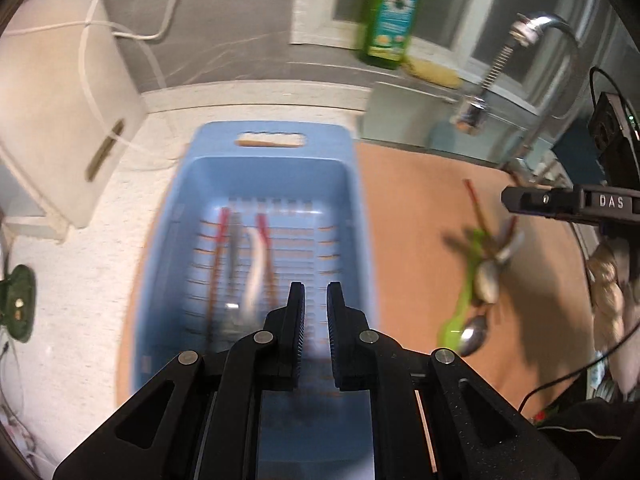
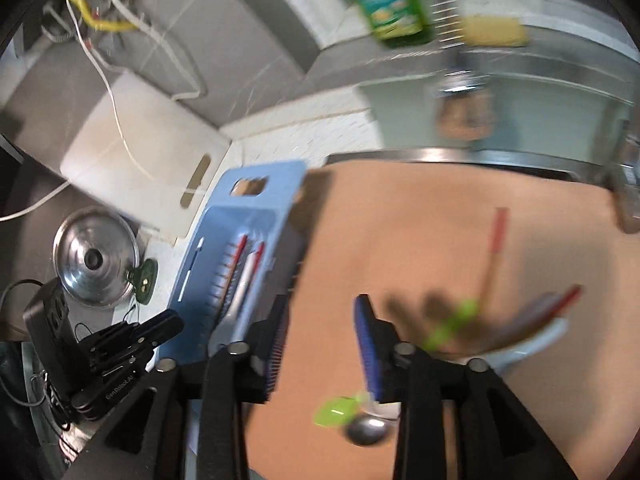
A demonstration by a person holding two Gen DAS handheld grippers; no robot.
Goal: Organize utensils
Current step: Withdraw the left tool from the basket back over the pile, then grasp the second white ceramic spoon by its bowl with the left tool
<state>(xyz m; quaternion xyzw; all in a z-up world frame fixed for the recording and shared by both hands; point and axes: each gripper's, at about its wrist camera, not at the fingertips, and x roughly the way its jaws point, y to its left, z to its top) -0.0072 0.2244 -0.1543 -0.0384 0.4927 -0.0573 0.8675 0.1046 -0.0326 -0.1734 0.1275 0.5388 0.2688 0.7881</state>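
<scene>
While the left gripper (image 1: 316, 304), fingers nearly pressed together and empty, hangs over the blue tray (image 1: 168, 240), the right gripper (image 2: 320, 320) — fingers spread, empty — faces the utensil pile (image 2: 500, 320); next comes picking one piece.

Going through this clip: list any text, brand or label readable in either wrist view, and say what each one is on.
"DAS": on the right hand-held gripper, along its black side rail, left wrist view.
"GenRobot.AI", small and only roughly legible: on the left hand-held gripper, right wrist view.
Green bottle label: printed, but too blurred to read in both views.
</scene>
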